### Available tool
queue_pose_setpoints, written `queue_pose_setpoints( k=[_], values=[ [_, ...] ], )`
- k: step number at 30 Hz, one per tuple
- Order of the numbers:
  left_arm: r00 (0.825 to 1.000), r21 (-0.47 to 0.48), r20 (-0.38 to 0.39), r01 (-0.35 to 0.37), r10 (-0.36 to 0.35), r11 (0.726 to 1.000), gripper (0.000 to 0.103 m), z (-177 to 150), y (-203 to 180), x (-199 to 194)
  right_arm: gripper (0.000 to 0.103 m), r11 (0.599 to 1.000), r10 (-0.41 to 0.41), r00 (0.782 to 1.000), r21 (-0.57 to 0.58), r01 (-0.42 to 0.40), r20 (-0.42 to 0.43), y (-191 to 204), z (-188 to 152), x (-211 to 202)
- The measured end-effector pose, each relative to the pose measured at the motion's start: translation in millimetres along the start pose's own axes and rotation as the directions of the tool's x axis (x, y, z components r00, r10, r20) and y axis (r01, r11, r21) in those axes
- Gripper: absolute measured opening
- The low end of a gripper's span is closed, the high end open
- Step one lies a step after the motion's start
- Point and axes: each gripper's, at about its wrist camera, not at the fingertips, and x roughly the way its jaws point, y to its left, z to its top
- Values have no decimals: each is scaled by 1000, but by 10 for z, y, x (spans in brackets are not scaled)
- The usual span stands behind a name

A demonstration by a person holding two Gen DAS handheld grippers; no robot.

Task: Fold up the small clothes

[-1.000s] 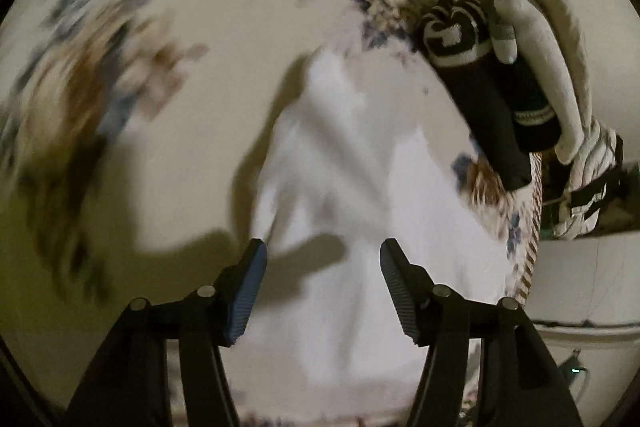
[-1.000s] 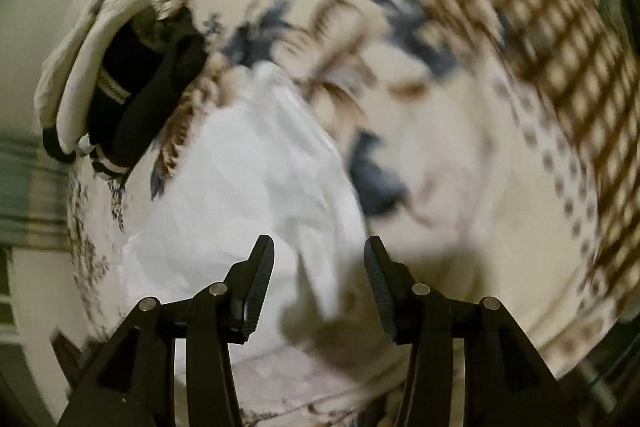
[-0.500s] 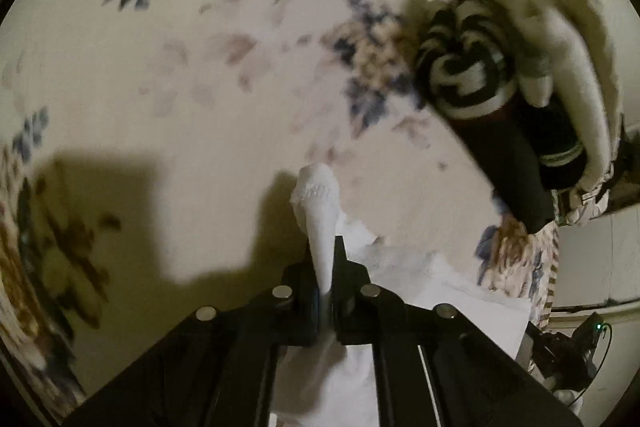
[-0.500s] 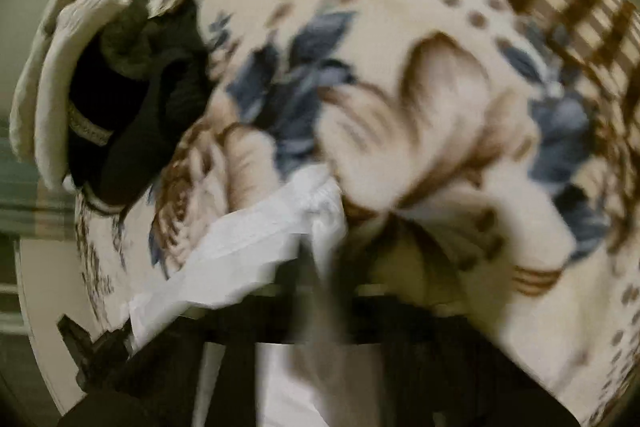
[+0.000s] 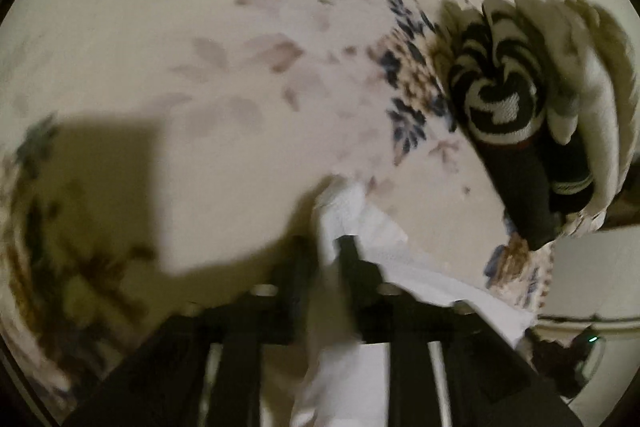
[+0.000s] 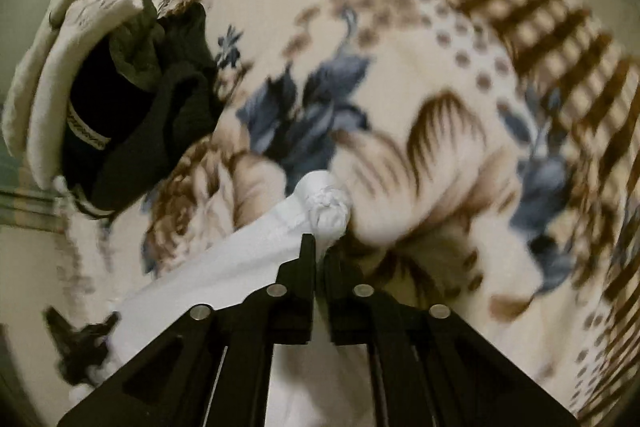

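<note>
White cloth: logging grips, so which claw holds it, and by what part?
Both: left claw and right claw each pinch a bunched edge of the cloth.

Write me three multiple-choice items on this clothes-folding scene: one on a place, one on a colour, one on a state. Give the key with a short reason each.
1. In the left wrist view, where does the pile of other clothes lie relative to the left gripper?
A. upper right
B. lower left
C. directly below

2. What colour is the garment held between the grippers?
A. red
B. white
C. green

3. What is the right gripper doing?
A. hanging open over the blanket
B. pinching a bunched corner of the garment
C. holding a dark sock

Key: 1 A, the pile sits toward the top right edge. 2 B, the cloth is plain white in both views. 3 B, its jaws close on a white knot of fabric.
</note>
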Motion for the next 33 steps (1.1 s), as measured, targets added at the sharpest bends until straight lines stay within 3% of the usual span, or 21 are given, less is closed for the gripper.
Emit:
queue_pose_setpoints(
  k=[1, 3, 8, 11, 12, 13, 14, 16, 19, 25, 26, 27, 28, 30, 32, 33],
  values=[
    [999, -31, 4, 53, -53, 998, 43, -69, 82, -111, 30, 1000, 17, 1000, 14, -17, -2, -39, -28, -39],
    [996, -68, 4, 91, -91, 994, 49, -237, 198, -262, 46, 996, 80, 997, 48, -81, 12, -157, -139, -185],
    [985, -115, -98, 131, -143, 985, 50, -830, 390, -271, 46, 988, 129, 987, 101, -120, -99, -398, -565, -201],
    [983, -99, -128, 117, -129, 988, 47, -1090, 332, -152, 46, 983, 141, 974, 140, -117, -176, -504, -814, -26],
    [986, -77, -121, 106, -115, 991, 43, -1142, 289, -138, 43, 981, 146, 972, 152, -119, -184, -530, -871, 12],
    [992, -34, -98, 82, -85, 996, 32, -1189, 225, -149, 20, 980, 149, 973, 161, -121, -177, -551, -924, 21],
    [995, 3, -88, 53, -53, 999, 11, -1222, 179, -145, 7, 982, 133, 977, 153, -108, -167, -555, -971, 14],
    [998, 45, -67, -4, 7, 999, 11, -1227, 153, -167, 2, 985, 100, 984, 157, -77, -144, -594, -1008, -30],
    [996, 14, -76, -35, 36, 999, 10, -1151, 311, -165, 1, 986, 27, 994, 165, -9, -109, -738, -972, -123],
    [992, -1, -87, -87, 86, 996, 16, -1060, 195, -434, 4, 988, 88, 985, 141, -66, -151, -690, -984, -231],
    [992, 7, -77, -98, 98, 995, 17, -1061, 136, -492, 5, 987, 91, 985, 147, -68, -149, -684, -996, -260],
    [993, 22, -60, -98, 100, 995, 18, -1055, 29, -553, 15, 985, 89, 986, 158, -67, -138, -693, -1017, -315],
    [995, 41, -35, -89, 90, 995, 22, -1057, -99, -622, 35, 981, 102, 989, 175, -81, -110, -710, -1067, -394],
    [996, 75, -11, -82, 83, 994, 29, -1046, -293, -669, 53, 956, 170, 985, 247, -156, -34, -746, -1226, -541],
    [997, 141, 10, -78, 77, 987, 42, -1048, -543, -636, 56, 927, 237, 971, 302, -222, -14, -769, -1403, -545],
    [996, 167, 16, -87, 85, 982, 57, -1054, -610, -586, 60, 907, 282, 959, 334, -258, -26, -766, -1516, -457]
  ],
)
